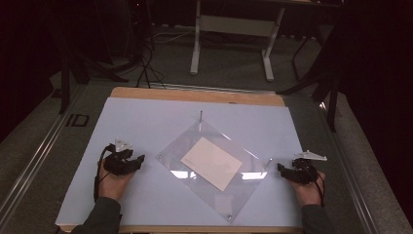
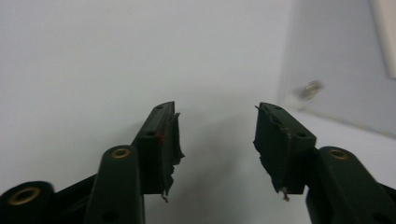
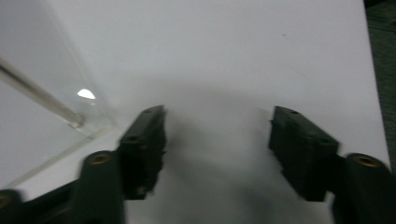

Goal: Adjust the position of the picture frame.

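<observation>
A clear acrylic plate (image 1: 214, 146) lies turned like a diamond in the middle of the white sheet (image 1: 146, 117), with a cream card (image 1: 212, 163) within its outline. Thin metal pins stand at its far corner (image 1: 200, 115) and right corner (image 1: 268, 161). My left gripper (image 1: 140, 161) rests on the sheet just left of the plate's left corner, jaws open and empty (image 2: 215, 112). The plate's edge (image 2: 336, 70) and a small pin (image 2: 309, 87) show to its right. My right gripper (image 1: 281, 167) sits beside the right corner, open with nothing between its jaws (image 3: 218, 113). That corner's pin (image 3: 42, 97) lies to its left.
The white sheet covers a wooden table (image 1: 195, 95) whose far edge shows bare wood. Beyond it on the grey floor stand a white table frame (image 1: 234, 29), dark stands and cables (image 1: 146, 63). A metal rail (image 1: 34, 156) runs along the left side.
</observation>
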